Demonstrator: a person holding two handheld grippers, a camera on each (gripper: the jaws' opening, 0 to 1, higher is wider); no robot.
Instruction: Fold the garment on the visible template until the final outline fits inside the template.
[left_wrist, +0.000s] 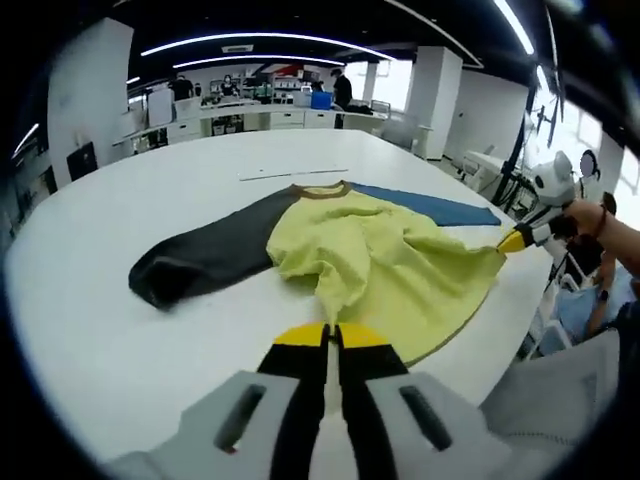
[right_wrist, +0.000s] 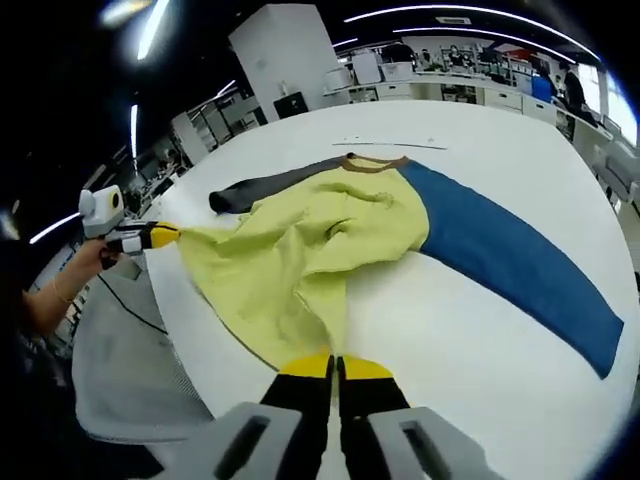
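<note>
A sweater with a yellow body (left_wrist: 390, 265), a dark grey sleeve (left_wrist: 205, 258), a blue sleeve (left_wrist: 430, 205) and a brown collar lies rumpled on the white table (left_wrist: 120, 330). My left gripper (left_wrist: 330, 335) is shut on the yellow hem at the near edge. It appears again as the left gripper (right_wrist: 165, 235), pinching a hem corner. My right gripper (right_wrist: 335, 365) is shut on the hem of the yellow body (right_wrist: 300, 250). It enters the other view as the right gripper (left_wrist: 515, 240), holding the far hem corner. The blue sleeve (right_wrist: 520, 265) stretches out flat.
A thin dark line (left_wrist: 295, 175) is marked on the table beyond the collar. The table edge (left_wrist: 530, 300) runs close to the hem, with a person's arm (left_wrist: 610, 225) past it. Desks and people stand at the back of the room (left_wrist: 260, 100).
</note>
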